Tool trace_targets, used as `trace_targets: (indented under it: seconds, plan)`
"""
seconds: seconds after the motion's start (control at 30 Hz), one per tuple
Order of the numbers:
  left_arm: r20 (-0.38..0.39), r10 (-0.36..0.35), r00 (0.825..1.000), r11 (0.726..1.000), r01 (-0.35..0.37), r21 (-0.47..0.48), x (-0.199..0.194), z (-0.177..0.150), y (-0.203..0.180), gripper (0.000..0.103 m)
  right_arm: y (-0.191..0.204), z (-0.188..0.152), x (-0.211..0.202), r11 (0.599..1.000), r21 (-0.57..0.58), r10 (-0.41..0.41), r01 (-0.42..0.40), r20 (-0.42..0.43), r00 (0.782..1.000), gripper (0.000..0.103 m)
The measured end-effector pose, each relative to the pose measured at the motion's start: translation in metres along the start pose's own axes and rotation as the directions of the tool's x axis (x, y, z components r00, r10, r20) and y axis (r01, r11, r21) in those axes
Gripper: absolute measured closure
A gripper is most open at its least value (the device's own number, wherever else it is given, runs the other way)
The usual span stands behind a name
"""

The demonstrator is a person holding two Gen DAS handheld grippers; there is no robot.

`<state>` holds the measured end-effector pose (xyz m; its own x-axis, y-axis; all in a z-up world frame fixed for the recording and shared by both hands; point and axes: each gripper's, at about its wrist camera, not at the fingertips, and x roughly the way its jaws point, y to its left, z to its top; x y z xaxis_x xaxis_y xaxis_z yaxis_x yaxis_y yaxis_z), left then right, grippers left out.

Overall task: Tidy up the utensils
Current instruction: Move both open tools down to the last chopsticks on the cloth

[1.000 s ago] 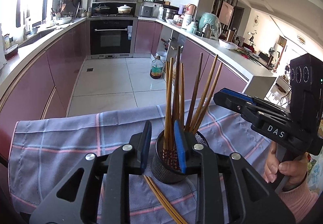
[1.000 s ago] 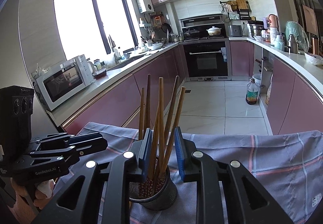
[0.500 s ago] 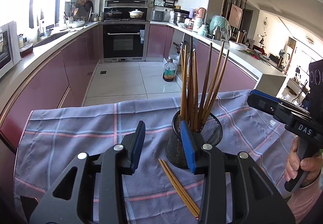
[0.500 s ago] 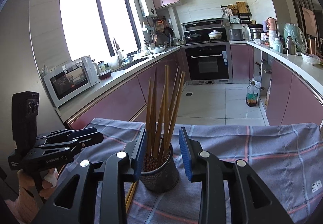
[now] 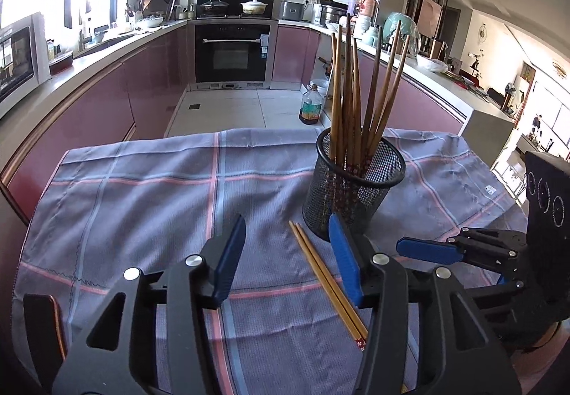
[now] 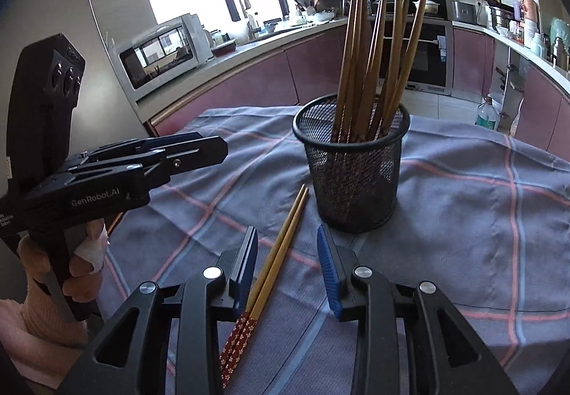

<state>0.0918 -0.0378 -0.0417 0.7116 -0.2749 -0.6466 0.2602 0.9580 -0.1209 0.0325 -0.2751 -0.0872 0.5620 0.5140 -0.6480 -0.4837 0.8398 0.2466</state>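
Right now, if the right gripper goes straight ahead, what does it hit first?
Probably the mesh cup, near its base. The right gripper is open, with the chopstick pair lying low between its fingers; depth unclear.

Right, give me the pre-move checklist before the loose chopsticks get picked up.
1. Right gripper open: ok, jaws apart with nothing between the pads.
2. Left gripper open: ok, also empty.
3. Loose chopsticks reachable: ok, the pair lies flat on the cloth, running between the right gripper's fingers.
4. Mesh holder upright: ok, standing on the cloth with chopsticks in it.
5. Room in the holder: ok, open space shows inside the rim.
6. Pair aligned together: ok, side by side.
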Motion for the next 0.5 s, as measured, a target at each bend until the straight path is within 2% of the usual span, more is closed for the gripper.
trace_targets:
  seconds: [0.5]
  plan:
    - [-0.097,0.012,0.995,0.999,-0.017,-0.049,0.022,-0.042,0.018,0.054,0.014,-0.014,0.022,0.999,-0.019,-0.029,0.027,-0.086,0.996,0.071]
